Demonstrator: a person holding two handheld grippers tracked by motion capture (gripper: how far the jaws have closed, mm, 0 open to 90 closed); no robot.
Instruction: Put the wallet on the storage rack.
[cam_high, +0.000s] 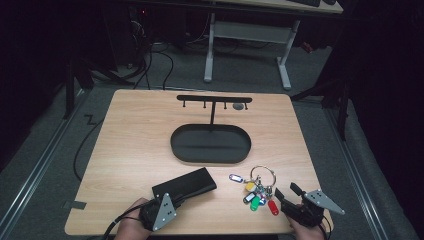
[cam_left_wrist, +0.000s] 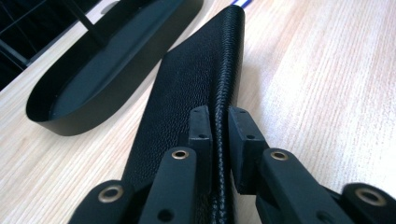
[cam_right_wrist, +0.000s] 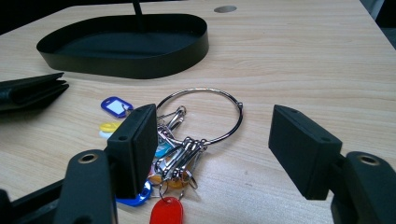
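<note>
Left gripper view showed the left gripper (cam_left_wrist: 219, 128) clamped on the wallet (cam_left_wrist: 196, 79) just beside the tray (cam_left_wrist: 70, 119), while the right gripper (cam_right_wrist: 212, 144) hung open over the keys (cam_right_wrist: 187, 144) near the tray, apparently needing to descend and close.

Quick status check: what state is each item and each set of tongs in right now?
Black leather wallet: folded shut, lying on the table, edge pinched.
Left tongs: shut on the wallet.
Right tongs: open, around the keys, not touching.
Metal key ring with coloured tags: flat on the table.
Black oval tray with hook stand: empty, hooks bare.
</note>
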